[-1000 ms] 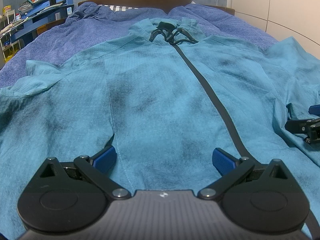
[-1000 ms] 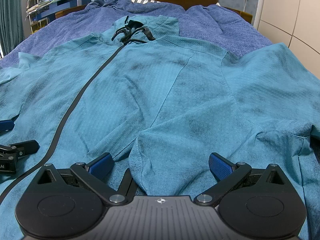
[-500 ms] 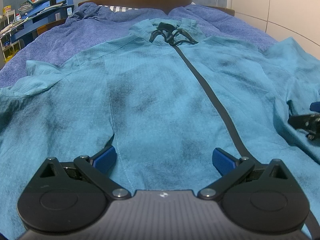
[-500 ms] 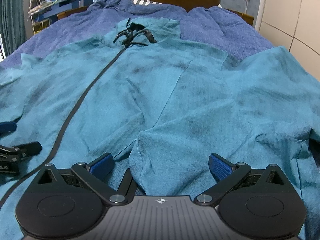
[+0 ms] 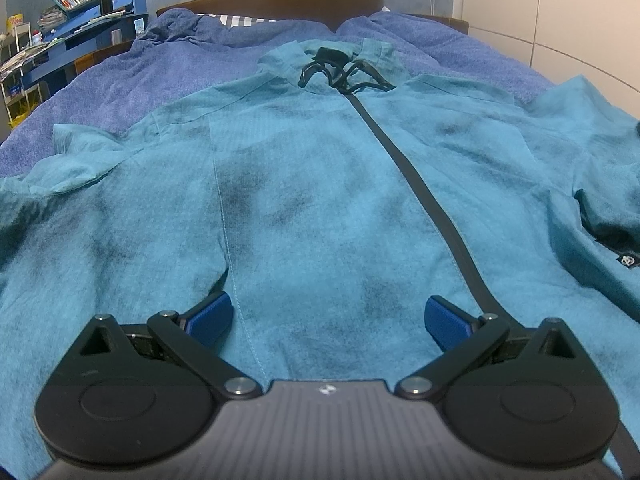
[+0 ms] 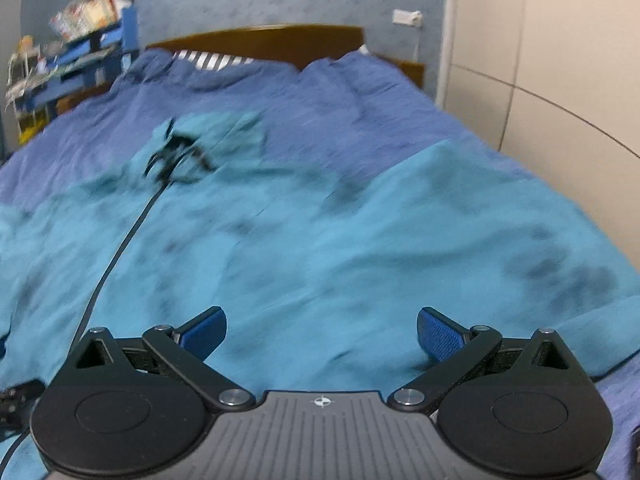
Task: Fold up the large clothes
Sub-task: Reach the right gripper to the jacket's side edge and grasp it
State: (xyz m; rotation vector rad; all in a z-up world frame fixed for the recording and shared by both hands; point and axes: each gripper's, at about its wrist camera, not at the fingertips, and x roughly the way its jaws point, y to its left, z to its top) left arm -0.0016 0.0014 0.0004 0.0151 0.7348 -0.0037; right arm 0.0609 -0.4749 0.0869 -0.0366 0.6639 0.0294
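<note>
Teal jacket [image 5: 320,208] lies front-up, spread flat on the blue blanket [image 5: 168,80], collar and black drawcords [image 5: 340,74] far ahead of the left gripper [image 5: 328,318]. That claw has its jaws spread wide, nothing between the blue pads [image 5: 210,316], and the hem cloth runs right under it; the black zipper [image 5: 432,200] passes just inside its right pad. Right gripper [image 6: 322,330] is likewise released and empty, over the jacket's right half, with the sleeve [image 6: 500,216] ahead and to its right; this view is motion-blurred, so exact height above the cloth can't be told. Step looks like picking grasp points for the first fold. To do it well: drop each claw onto an edge, take both layers, pinch fully before lifting, and lift both sides evenly so the zipper line stays straight and the slippery cloth doesn't bunch.
</note>
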